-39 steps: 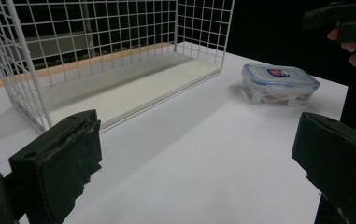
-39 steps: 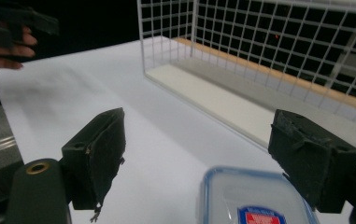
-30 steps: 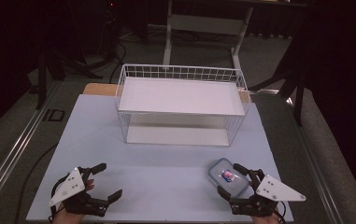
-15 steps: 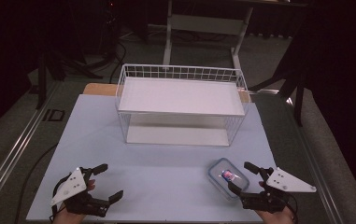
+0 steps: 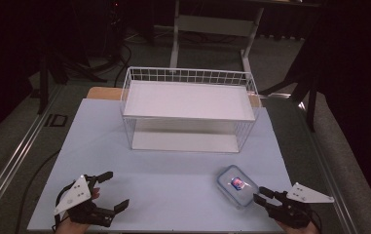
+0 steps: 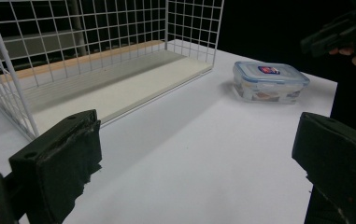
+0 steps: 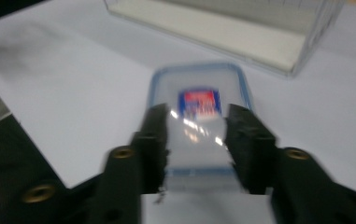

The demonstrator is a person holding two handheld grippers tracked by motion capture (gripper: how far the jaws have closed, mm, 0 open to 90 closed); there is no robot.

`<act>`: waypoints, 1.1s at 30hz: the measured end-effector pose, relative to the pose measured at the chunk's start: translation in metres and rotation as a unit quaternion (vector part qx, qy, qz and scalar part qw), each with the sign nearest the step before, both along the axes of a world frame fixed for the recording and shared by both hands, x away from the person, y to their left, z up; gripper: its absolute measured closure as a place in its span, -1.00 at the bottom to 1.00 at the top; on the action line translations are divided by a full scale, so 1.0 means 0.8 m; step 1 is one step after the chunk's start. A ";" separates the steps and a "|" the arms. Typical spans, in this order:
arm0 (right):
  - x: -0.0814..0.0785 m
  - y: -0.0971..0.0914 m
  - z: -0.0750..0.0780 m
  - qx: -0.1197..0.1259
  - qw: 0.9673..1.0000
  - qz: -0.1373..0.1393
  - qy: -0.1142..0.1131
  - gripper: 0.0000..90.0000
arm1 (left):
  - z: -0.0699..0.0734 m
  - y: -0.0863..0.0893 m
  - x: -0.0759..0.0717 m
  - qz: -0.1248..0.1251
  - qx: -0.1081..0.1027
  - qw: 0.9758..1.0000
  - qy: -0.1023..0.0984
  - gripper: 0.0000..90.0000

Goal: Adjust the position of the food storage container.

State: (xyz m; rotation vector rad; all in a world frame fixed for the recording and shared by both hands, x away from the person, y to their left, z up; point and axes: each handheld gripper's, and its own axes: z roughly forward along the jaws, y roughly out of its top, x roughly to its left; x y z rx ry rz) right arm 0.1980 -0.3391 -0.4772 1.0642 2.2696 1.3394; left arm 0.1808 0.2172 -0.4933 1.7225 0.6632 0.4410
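Dark room all round, pale sheet over the table (image 5: 173, 180), metal stand legs beyond the far edge.

Left side: my left gripper (image 5: 106, 193) rests at the near corner, jaws wide apart, nothing between them. Its own view looks across bare sheet toward the box. No risk here unless I swing it in and crowd the other hand.

Centre: white wire basket (image 5: 189, 109) stands at the middle of the table with a flat white floor board and an open top. It lies well apart from the box. A carry toward it would have to clear the rim; a low approach would catch the wire.

Right side: small clear box with a blue-rimmed lid (image 5: 238, 185) sits flat on the sheet near the front right. My right gripper (image 5: 261, 195) is at its near end. In the right gripper view the jaws have just been closing, and the box (image 7: 199, 116) sits between them, but the picture is blurred and I cannot tell whether the pads press on its sides yet.

Worries, as I judge them:
- Smooth plastic walls; a grip taken only on the near end could let the box pivot or slip out on the lift.
- Jaws closing off-centre would shove it across the slick sheet instead of seating.
- Squeezing too hard may flex the walls and loosen the lid.
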 end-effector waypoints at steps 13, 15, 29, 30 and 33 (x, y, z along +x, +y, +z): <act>0.009 -0.013 -0.040 -0.046 0.997 0.003 0.057 1.00 | 0.000 0.001 0.001 0.002 0.003 1.000 -0.001 -0.95; 0.012 -0.015 -0.041 -0.046 0.997 0.000 0.056 1.00 | 0.000 0.002 0.001 0.002 0.004 1.000 0.000 -0.95; 0.022 -0.021 -0.044 -0.057 0.997 -0.021 0.054 1.00 | -0.001 0.001 0.000 0.001 0.006 1.000 -0.002 -0.95; 0.022 -0.022 -0.047 -0.056 0.996 -0.023 0.059 1.00 | -0.001 0.001 0.000 0.002 0.006 1.000 -0.001 -0.95; 0.023 -0.022 -0.055 -0.056 0.996 -0.023 0.069 1.00 | 0.000 0.000 0.001 0.002 0.007 1.000 -0.002 -0.95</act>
